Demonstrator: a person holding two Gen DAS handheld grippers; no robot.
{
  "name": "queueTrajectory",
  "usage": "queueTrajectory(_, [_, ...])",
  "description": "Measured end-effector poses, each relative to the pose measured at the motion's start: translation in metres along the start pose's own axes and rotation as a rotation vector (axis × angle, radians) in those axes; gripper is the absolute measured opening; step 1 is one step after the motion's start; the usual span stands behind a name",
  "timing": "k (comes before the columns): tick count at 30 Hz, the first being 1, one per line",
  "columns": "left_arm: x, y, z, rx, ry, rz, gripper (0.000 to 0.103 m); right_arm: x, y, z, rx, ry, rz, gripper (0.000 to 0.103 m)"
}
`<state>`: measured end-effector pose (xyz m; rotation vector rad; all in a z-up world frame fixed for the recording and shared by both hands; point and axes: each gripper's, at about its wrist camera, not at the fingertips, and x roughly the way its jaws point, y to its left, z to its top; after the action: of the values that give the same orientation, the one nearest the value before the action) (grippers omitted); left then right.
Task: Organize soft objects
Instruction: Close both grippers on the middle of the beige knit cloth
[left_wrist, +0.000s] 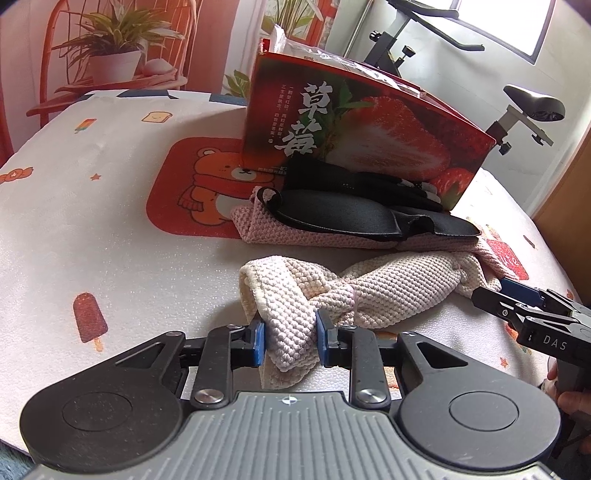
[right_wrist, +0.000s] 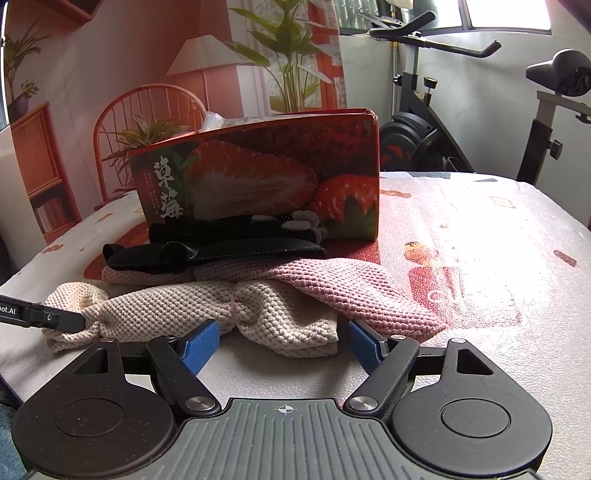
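Pinching the cream cloth (left_wrist: 295, 302), the left gripper (left_wrist: 290, 341) jaws stand narrow; the right gripper (right_wrist: 283, 343) jaws gape wide, released, cloth end between them. "DAS" marks the right gripper.

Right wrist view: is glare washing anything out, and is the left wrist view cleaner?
Right wrist view: window glare bleaches the tablecloth right of the strawberry box, fading its prints; the cream knit stays sharp. Left wrist view: even light on the cloth, only the window blown out; both views bend towards the edges, fisheye-fashion.
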<state>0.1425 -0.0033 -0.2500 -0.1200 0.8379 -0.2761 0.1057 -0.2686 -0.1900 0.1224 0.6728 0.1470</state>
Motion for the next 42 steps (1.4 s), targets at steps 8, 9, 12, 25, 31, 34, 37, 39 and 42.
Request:
queueTrajectory(8, [0.0,-0.002,-0.001,0.031,-0.013,0.035,0.028,0.002,0.0,-0.001,0.012,0.003,0.005,0.071])
queueTrajectory(9, [0.0,-0.004,-0.001,0.038,-0.014,0.038,0.029,0.002,0.0,-0.001,0.017,0.002,0.005,0.069])
queueTrajectory(12, [0.0,-0.001,-0.001,0.015,-0.016,0.031,0.029,0.005,-0.003,0.0,0.039,0.002,0.002,0.066])
queueTrajectory(25, [-0.001,0.003,-0.002,-0.005,-0.022,0.013,0.03,0.012,-0.009,0.002,0.092,-0.002,-0.012,0.057])
queueTrajectory(31, [-0.001,0.002,-0.002,0.005,-0.024,0.015,0.031,0.023,-0.01,0.003,0.134,-0.019,0.003,0.057])
queueTrajectory(34, [0.0,0.0,-0.001,0.016,-0.025,0.021,0.031,0.022,-0.011,0.002,0.127,-0.022,0.016,0.046])
queueTrajectory(37, [0.0,0.0,-0.001,0.024,-0.026,0.026,0.032,0.021,-0.006,0.0,0.095,-0.021,0.008,0.043])
queueTrajectory(39, [0.0,0.0,-0.001,0.021,-0.027,0.023,0.032,0.02,-0.008,0.0,0.102,-0.022,0.017,0.041])
queueTrajectory(42, [-0.001,0.0,-0.002,0.02,-0.03,0.023,0.032,0.017,-0.01,-0.002,0.1,-0.022,0.032,0.037])
